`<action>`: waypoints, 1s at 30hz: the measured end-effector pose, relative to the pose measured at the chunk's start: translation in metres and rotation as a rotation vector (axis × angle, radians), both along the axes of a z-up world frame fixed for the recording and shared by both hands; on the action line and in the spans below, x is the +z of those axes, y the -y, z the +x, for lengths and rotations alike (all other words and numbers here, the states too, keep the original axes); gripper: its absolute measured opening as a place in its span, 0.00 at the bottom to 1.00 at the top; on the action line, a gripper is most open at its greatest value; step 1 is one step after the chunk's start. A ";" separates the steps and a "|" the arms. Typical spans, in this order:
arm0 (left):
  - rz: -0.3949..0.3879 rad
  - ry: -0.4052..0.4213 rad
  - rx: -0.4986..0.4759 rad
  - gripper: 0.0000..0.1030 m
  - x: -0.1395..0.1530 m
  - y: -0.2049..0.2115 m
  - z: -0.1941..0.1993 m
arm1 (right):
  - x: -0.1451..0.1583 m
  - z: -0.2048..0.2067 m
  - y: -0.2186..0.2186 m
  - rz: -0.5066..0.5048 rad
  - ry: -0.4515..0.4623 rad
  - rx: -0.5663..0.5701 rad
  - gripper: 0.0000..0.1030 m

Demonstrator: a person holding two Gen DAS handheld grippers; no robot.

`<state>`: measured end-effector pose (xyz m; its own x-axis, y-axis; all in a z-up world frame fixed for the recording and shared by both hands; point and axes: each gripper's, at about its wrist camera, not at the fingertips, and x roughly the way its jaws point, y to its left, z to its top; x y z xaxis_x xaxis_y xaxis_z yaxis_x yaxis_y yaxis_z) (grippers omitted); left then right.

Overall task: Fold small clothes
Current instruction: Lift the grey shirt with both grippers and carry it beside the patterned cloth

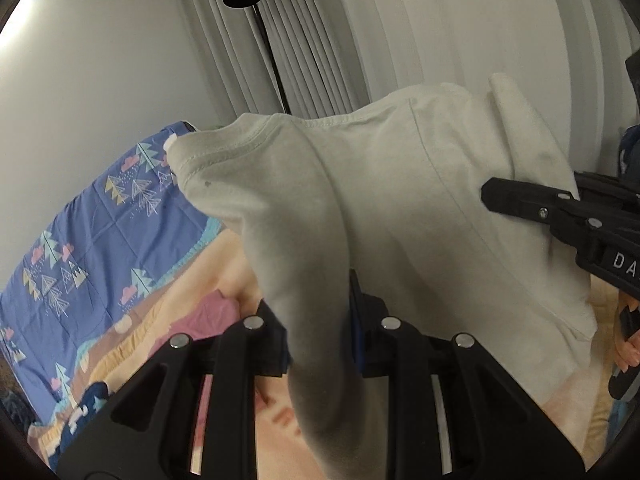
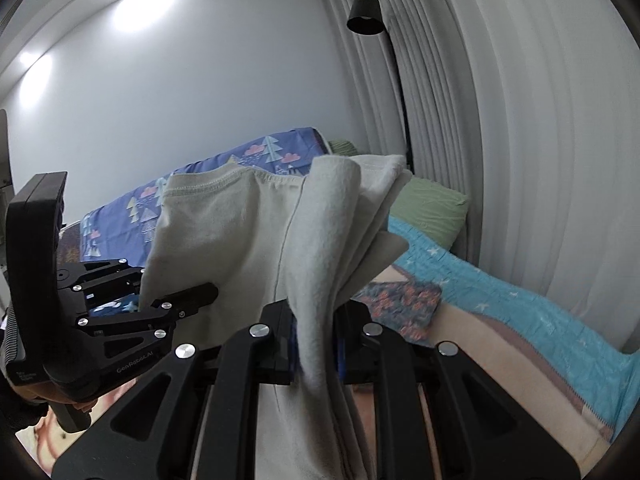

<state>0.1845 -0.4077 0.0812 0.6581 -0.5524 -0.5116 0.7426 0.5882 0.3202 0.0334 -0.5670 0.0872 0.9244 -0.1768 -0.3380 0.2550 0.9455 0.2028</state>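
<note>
- Item under handling: one pale cream T-shirt (image 1: 380, 184), raised clear of the bed (image 2: 500, 344) and stretched between the two claws.
- Left claw (image 1: 320, 320): clamped on a gathered fold of the T-shirt; cloth fills the gap between its fingers and hangs down over the claw body toward the camera.
- Right claw (image 2: 316, 332): clamped on a bunched edge of the same T-shirt; several layers of fabric pass between its fingers and fan out above them.
- In the left wrist view the right claw enters from the right edge, its finger pressed against the fabric; part of a hand (image 1: 628, 344) shows beneath it.
- In the right wrist view the left claw sits at lower left, gripping the shirt's near edge.
- A stitched hem runs along the top edge of the shirt in both views.
- Bedding: a blue cover with tree and cloud print (image 1: 88, 216) lies at the back by the wall; a turquoise starred blanket (image 2: 520, 292) and a green pillow (image 2: 432, 208) lie beside the curtain (image 2: 540, 120).
- A dark floral garment (image 2: 400, 300) rests on the bed beyond the right claw.
- A pink cloth (image 1: 208, 316) lies on the bed below the left claw.
- A black lamp (image 2: 366, 10) stands against the curtain.
</note>
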 end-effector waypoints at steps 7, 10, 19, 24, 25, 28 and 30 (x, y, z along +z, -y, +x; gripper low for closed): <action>0.075 0.086 0.030 0.23 -0.002 0.050 0.042 | 0.004 0.049 0.031 -0.021 -0.026 -0.076 0.13; 0.092 0.124 0.035 0.24 -0.003 0.066 0.059 | 0.006 0.062 0.042 -0.011 -0.021 -0.106 0.13; 0.140 0.159 0.115 0.39 -0.028 0.107 0.111 | -0.008 0.116 0.075 -0.005 -0.068 -0.138 0.14; 0.156 0.048 0.171 0.70 -0.076 0.094 0.143 | -0.068 0.139 0.115 0.068 -0.217 -0.370 0.55; 0.177 -0.009 0.165 0.70 -0.091 0.090 0.149 | -0.082 0.139 0.122 0.075 -0.251 -0.390 0.55; 0.305 -0.075 0.109 0.70 -0.146 0.084 0.149 | -0.130 0.139 0.144 0.132 -0.388 -0.392 0.55; 0.255 -0.072 0.105 0.63 -0.161 0.072 0.147 | -0.160 0.132 0.153 0.187 -0.415 -0.383 0.61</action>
